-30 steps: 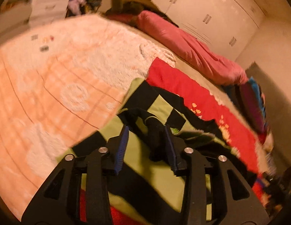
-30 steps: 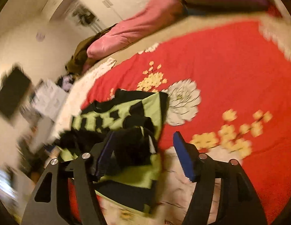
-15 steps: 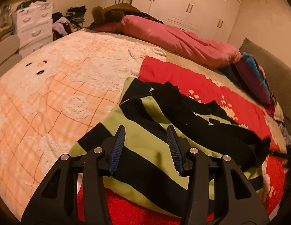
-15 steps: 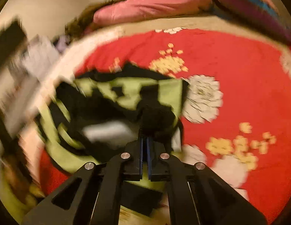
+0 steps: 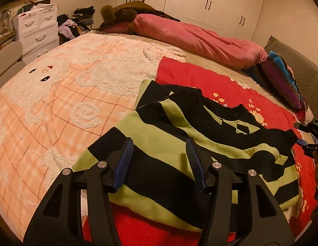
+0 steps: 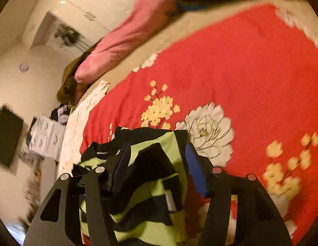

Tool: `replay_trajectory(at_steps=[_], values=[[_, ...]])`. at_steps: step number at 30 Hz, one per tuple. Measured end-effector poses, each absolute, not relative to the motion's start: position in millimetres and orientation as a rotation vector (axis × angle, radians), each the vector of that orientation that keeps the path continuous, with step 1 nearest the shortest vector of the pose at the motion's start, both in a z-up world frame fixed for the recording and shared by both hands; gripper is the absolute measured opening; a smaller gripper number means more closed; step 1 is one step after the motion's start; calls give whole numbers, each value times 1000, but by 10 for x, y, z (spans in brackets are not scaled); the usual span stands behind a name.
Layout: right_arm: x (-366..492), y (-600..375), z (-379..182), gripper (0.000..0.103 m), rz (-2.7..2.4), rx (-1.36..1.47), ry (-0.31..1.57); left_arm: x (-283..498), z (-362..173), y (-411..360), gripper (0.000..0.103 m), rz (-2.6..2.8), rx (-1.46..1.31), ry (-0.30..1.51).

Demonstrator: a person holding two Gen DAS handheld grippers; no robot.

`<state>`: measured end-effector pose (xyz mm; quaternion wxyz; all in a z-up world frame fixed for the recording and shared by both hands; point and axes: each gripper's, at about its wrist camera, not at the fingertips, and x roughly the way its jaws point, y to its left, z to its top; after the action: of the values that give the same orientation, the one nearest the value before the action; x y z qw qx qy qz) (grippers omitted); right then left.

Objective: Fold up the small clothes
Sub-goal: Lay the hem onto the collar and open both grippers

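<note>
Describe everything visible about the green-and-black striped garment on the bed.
The lime-green and black striped knit garment lies partly folded and rumpled on the red floral blanket, one edge over the peach plush blanket. Broad stripes, with a checked patch near its dark neckline. Both tongs, left and right, hover open above it.

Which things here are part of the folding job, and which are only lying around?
For the job:
- green and black striped top
- left claw
- right claw

Lying about:
- pink duvet
- striped cushion
- white drawers
- peach blanket
</note>
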<state>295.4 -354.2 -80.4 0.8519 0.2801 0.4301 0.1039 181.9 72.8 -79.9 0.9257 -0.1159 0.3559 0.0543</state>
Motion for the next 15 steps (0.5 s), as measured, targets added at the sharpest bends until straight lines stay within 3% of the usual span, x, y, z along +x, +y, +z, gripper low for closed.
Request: replay_trajectory(at_steps=[2, 7, 9, 15], values=[[2894, -3523, -794, 67, 250, 521, 899, 1821, -795, 712, 46, 109, -228, 726], [2634, -3342, -850, 72, 319, 308, 898, 1817, -773, 694, 48, 109, -220, 714], [2549, -3247, -900, 72, 335, 241, 906, 1825, -782, 699, 56, 115, -215, 720], [2502, -3090, -976, 73, 322, 172, 922, 1839, -797, 673, 57, 121, -193, 728]])
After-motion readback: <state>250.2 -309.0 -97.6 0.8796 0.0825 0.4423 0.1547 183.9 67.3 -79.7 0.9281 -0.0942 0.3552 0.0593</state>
